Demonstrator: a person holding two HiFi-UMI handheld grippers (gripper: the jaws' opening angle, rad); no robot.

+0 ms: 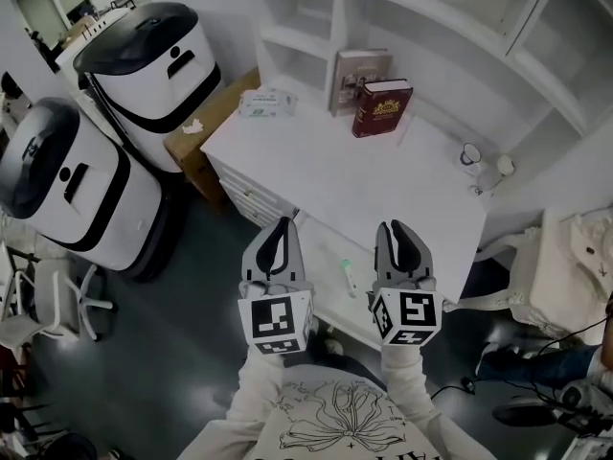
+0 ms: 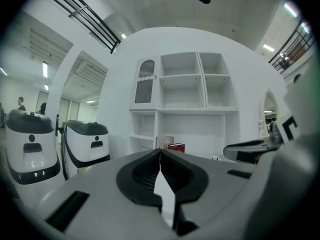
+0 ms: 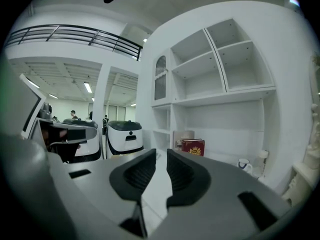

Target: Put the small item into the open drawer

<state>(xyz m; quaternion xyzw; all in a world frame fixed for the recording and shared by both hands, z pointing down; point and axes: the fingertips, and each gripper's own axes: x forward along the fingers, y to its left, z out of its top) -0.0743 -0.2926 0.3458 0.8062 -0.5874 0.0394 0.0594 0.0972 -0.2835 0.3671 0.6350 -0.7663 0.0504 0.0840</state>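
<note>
Head view: small item (image 1: 349, 276) in drawer (image 1: 324, 278)

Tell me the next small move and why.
Probably draw both grippers back. The small item appears to lie in the open drawer already; the left gripper is shut on nothing, and the right gripper has slightly parted jaws with nothing between them.

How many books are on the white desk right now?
2. A dark red hardcover book stands upright at the back of the white desk; a pale grey-brown book stands just left of it. More may be hidden out of view.
</note>
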